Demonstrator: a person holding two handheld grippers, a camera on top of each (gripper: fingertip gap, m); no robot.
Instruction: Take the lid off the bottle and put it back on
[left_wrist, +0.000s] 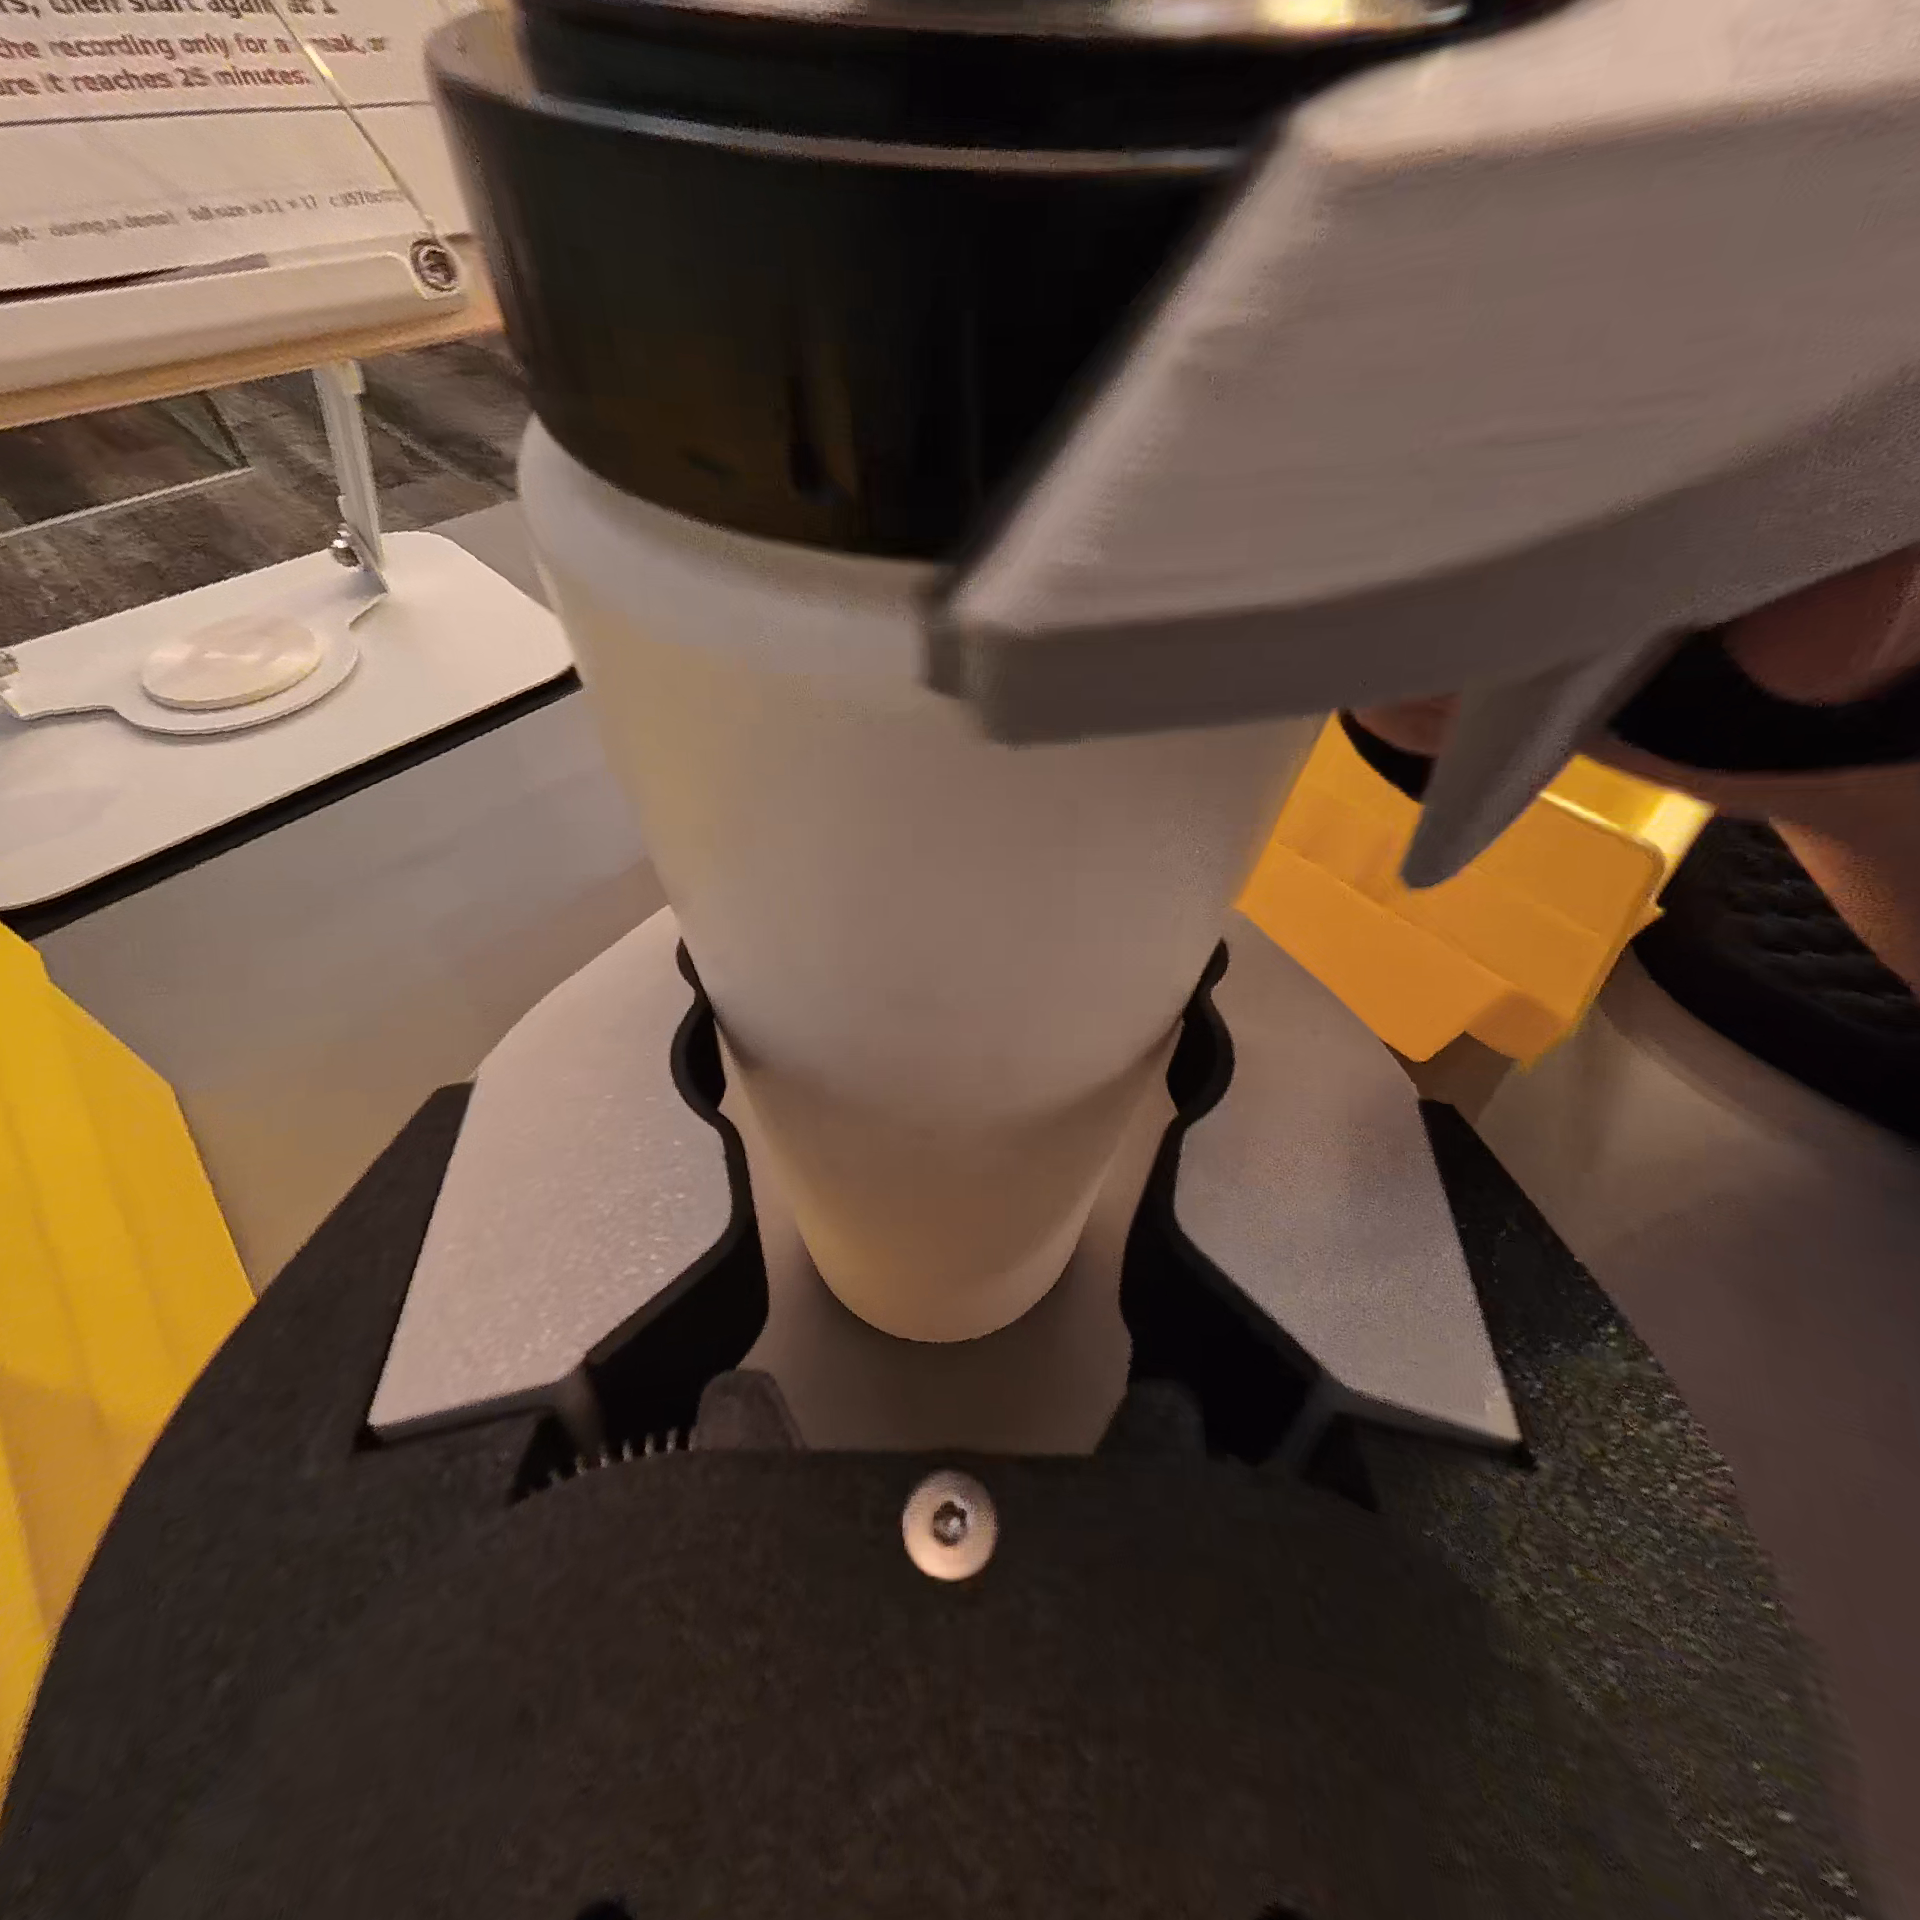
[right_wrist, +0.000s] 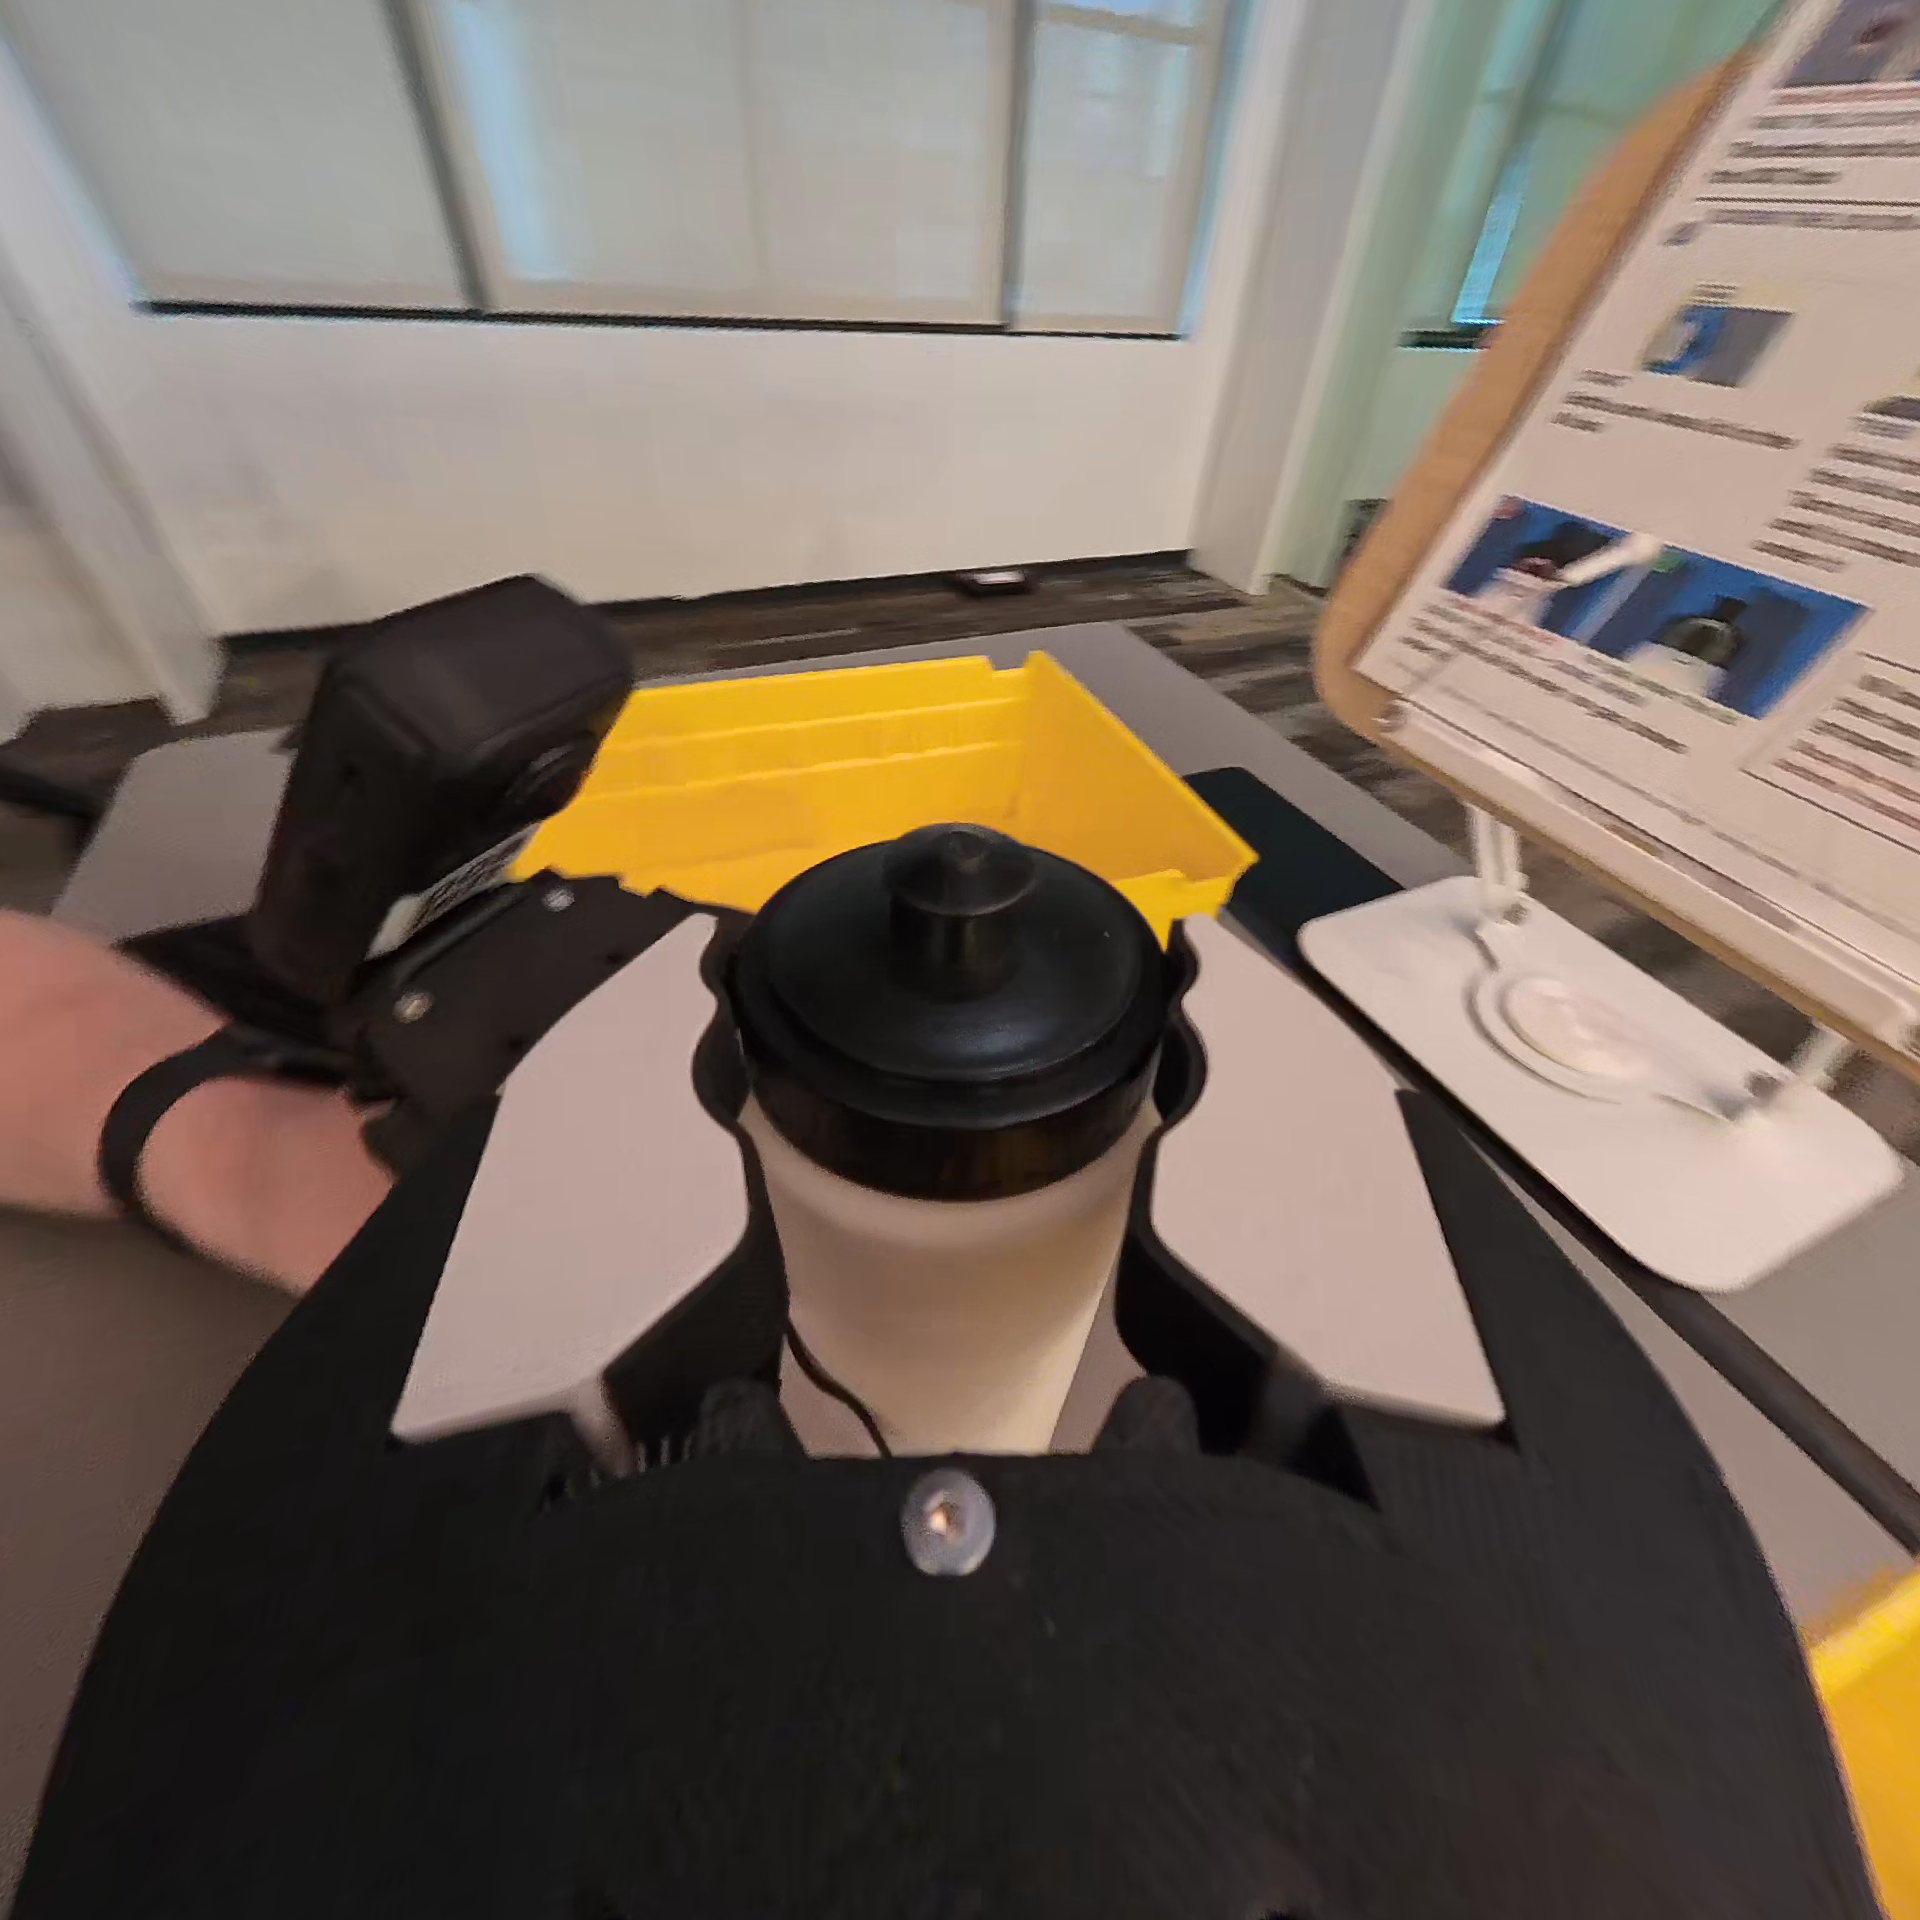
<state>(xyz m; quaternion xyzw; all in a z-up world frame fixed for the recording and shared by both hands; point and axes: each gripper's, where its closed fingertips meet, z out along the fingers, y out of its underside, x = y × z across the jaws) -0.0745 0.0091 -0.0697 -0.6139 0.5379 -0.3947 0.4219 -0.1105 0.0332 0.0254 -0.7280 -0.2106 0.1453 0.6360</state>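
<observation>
A white bottle (left_wrist: 935, 883) with a black lid (left_wrist: 810, 343) stands upright on the grey table. My left gripper (left_wrist: 951, 997) is shut on the bottle's lower body, a pad on each side. In the right wrist view I look down on the lid (right_wrist: 951, 997), which sits on the bottle (right_wrist: 945, 1268) and has a small spout on top. My right gripper (right_wrist: 951, 1029) is closed around the lid's rim from both sides. One of its grey fingers (left_wrist: 1403, 468) crosses the lid in the left wrist view. The left gripper's black body (right_wrist: 436, 790) shows at the left.
A yellow bin (right_wrist: 883, 769) stands just behind the bottle and also shows in the left wrist view (left_wrist: 1434, 935). A clipboard with a printed sheet (right_wrist: 1662, 468) stands on a white base (right_wrist: 1610, 1091) to the right. A person's hand (right_wrist: 208, 1143) holds the left gripper. My right fingertips sit around 10 centimetres from my left ones. My left tips are roughly 30 centimetres from the white base (right_wrist: 1610, 1091).
</observation>
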